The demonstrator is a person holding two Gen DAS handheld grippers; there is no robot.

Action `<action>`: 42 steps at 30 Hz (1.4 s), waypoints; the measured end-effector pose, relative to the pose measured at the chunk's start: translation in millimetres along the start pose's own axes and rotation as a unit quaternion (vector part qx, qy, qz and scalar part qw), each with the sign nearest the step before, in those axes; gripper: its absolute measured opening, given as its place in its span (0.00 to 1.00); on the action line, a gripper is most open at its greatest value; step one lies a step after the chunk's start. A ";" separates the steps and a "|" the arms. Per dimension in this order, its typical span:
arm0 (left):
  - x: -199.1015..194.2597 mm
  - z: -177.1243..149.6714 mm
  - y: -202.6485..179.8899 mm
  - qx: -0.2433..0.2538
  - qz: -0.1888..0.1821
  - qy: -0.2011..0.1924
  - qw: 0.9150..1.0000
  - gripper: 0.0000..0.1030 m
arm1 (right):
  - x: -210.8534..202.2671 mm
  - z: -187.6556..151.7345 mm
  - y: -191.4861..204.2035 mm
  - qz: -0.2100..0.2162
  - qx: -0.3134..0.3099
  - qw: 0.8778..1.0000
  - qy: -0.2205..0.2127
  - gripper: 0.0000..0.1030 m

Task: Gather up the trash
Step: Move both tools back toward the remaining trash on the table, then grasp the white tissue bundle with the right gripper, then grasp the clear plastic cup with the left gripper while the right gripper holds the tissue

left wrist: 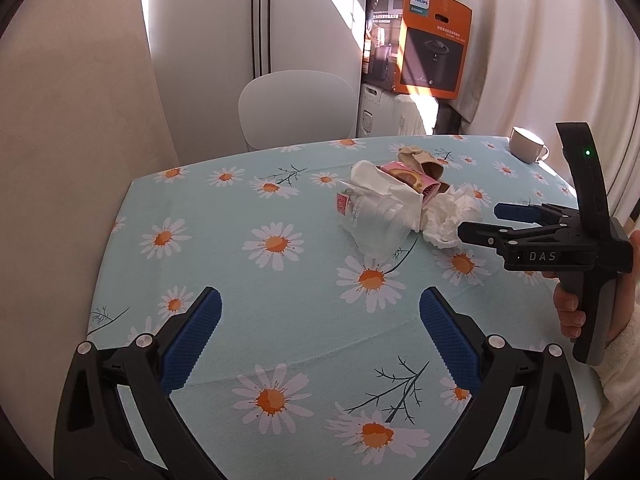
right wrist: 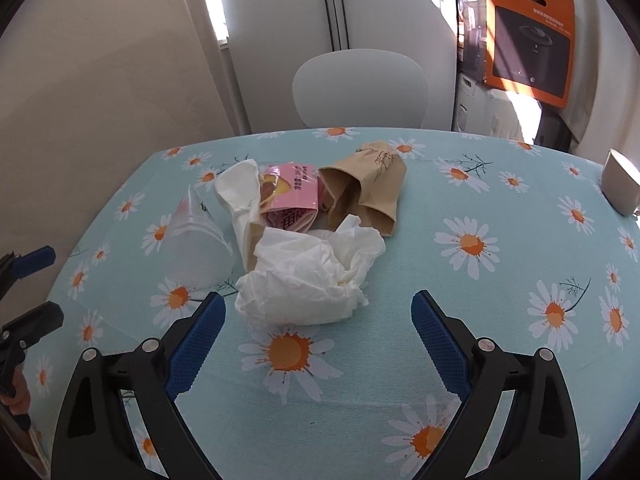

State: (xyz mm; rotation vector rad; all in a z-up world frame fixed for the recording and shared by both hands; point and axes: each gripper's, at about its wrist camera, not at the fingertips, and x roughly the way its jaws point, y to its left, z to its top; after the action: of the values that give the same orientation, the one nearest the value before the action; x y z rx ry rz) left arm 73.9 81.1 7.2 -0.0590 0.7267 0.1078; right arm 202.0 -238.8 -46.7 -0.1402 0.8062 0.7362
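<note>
**Both grippers spread wide over the trash pile**

Fingers of the left gripper (left wrist: 320,332) stand wide apart over bare cloth near the counter's near edge, gripping nothing. Fingers of the right gripper (right wrist: 318,334) are likewise spread, empty, with the crumpled white tissue (right wrist: 308,276) just beyond their tips. Seen from the left wrist, the right gripper reaches in from the counter's right edge toward that tissue, a bare hand (left wrist: 568,312) around its handle.

Five pieces of trash sit bunched together around the middle of the counter: one crumpled white tissue, one clear plastic cup (right wrist: 200,248) lying on its side, one white paper bag (right wrist: 240,196), one pink snack wrapper (right wrist: 290,196) and one brown paper bag (right wrist: 362,192) lying open-mouthed. They touch or overlap.

One white mug (left wrist: 526,144) stands alone at the far right corner, well apart from the pile.

A pale blue daisy-print cloth (right wrist: 500,304) covers the counter. Beyond its far edge stand one white chair (right wrist: 360,88), tall white cabinet doors, and one orange Philips box (left wrist: 434,52) stacked beside white curtains.
</note>
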 end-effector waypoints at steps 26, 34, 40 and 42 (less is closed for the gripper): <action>49.1 24.0 -43.7 -0.016 -0.033 0.055 0.998 0.94 | -56.6 -6.2 -19.6 0.032 0.019 0.995 -0.095 0.46; 80.3 35.6 -60.0 -0.038 -0.007 0.083 0.996 0.94 | -69.2 -5.1 -25.6 0.014 0.035 0.993 -0.113 0.46; 98.7 40.9 -59.3 -0.065 -0.010 0.103 0.992 0.94 | -68.2 -4.4 -30.3 0.015 0.045 0.993 -0.105 0.46; 101.8 43.2 -58.7 -0.070 -0.016 0.101 0.992 0.94 | -66.8 -4.5 -30.4 0.015 0.045 0.994 -0.102 0.46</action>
State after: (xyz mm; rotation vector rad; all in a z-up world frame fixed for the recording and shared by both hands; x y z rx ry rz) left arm 184.9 34.6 -27.3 -0.2171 0.9205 0.1238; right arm 188.1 -299.6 -7.8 0.0292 0.6461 0.7289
